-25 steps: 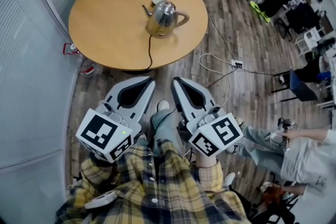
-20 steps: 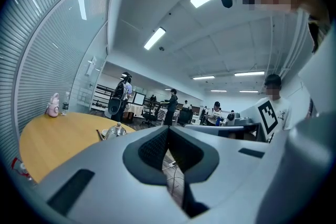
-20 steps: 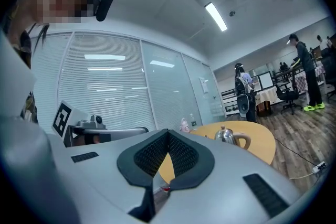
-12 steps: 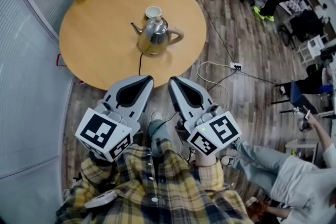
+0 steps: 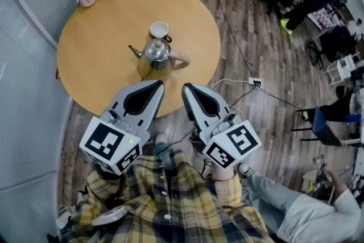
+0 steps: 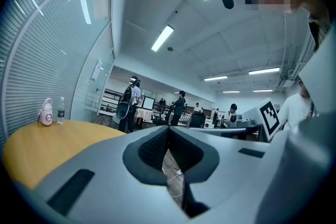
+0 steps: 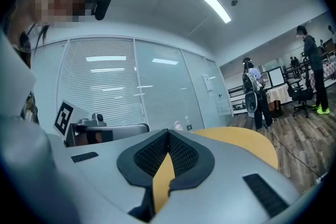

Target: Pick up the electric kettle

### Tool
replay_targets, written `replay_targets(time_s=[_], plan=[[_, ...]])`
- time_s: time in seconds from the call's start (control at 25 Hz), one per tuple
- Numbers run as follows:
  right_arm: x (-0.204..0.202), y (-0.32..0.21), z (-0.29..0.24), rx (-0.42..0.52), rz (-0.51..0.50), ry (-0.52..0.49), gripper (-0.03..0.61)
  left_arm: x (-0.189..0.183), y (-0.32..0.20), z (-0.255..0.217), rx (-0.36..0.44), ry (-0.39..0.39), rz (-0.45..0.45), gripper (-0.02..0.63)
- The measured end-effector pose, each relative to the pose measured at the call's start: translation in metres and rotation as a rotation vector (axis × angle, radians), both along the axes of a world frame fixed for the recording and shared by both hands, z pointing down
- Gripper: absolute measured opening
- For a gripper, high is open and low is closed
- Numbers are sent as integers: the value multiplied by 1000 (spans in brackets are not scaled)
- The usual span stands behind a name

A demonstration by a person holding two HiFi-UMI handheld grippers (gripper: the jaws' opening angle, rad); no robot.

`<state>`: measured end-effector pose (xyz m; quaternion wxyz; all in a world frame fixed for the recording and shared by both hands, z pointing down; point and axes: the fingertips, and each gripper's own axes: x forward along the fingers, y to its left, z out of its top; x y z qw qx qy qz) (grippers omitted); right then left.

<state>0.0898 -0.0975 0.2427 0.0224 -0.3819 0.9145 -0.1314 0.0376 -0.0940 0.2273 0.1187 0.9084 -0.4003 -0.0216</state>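
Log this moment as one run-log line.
phase: pre-grasp | left gripper: shut, empty | right gripper: shut, empty | electric kettle: upright on round table, untouched | cup: beyond kettle

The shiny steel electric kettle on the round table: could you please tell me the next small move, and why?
Probably ease the right gripper forward toward the shiny steel kettle: its handle faces that side, and the shut gripper is short of it.

Shiny metal kettle [image 5: 157, 54], smooth wooden table [image 5: 102, 25]
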Motion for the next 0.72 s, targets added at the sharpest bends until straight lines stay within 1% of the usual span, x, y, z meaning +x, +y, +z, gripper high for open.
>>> replay_targets(time_s=[0.16, 0.4, 0.72], plan=[[10, -24, 3, -11, -33, -8, 30, 7, -21, 2, -4, -4, -39, 4], [14, -50, 9, -28, -44, -16, 31, 5, -44, 7, -18, -10, -68, 5], [8, -71, 12, -44, -16, -11, 30, 3, -67, 5, -19, -9, -32, 5]])
